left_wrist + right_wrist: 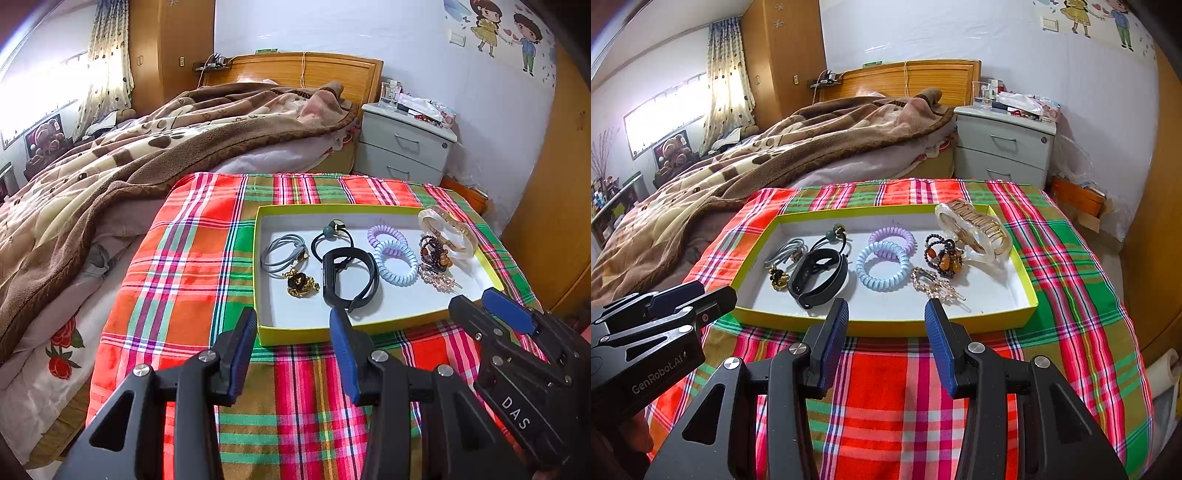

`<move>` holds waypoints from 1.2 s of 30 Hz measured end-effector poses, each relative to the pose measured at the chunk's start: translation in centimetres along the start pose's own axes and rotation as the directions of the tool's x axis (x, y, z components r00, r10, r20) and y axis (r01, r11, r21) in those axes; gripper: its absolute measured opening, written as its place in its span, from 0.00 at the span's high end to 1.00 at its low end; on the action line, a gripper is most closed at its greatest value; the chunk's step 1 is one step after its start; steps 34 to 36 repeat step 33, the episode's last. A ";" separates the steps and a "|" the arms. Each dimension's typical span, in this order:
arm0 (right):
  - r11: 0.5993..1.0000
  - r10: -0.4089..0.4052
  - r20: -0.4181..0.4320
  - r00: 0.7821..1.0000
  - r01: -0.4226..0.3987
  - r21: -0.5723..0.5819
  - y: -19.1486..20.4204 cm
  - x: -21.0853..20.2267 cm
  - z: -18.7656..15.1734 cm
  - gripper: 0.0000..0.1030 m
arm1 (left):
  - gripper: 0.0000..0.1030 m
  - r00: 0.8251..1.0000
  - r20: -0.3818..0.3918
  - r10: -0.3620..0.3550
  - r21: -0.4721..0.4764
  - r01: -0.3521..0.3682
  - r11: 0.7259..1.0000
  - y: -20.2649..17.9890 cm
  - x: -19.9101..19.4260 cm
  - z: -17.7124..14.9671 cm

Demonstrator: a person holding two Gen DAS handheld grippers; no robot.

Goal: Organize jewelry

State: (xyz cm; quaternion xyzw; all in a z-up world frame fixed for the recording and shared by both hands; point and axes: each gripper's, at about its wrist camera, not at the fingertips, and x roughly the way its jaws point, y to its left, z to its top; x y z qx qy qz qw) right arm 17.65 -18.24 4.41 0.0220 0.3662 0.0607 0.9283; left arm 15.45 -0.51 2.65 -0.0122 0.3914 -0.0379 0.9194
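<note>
With both the left gripper [293,325] and right gripper [886,317] open and empty before the tray [886,326], pinch one band of the black wristband [818,277] without snagging its neighbours.

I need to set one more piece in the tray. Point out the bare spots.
Bare floor in the tray: the near right corner, beyond the gold hair clip, and the strip along the far wall behind the purple coil tie. The left half, around the black band, is crowded.
</note>
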 end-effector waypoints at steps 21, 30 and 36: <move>1.000 0.001 -0.004 1.000 -0.001 -0.002 0.4 0.1 -0.2 0.57 | 0.58 1.000 -0.009 -0.001 -0.004 0.000 1.000 0.1 0.3 0.1; 1.000 0.002 -0.005 1.000 -0.002 -0.001 0.4 0.1 -0.3 0.57 | 0.59 1.000 -0.010 -0.004 -0.011 0.003 1.000 0.0 0.4 -0.1; 1.000 0.002 -0.005 1.000 -0.002 0.000 0.3 0.2 -0.3 0.57 | 0.59 1.000 -0.011 -0.002 -0.009 0.002 1.000 0.0 0.4 -0.1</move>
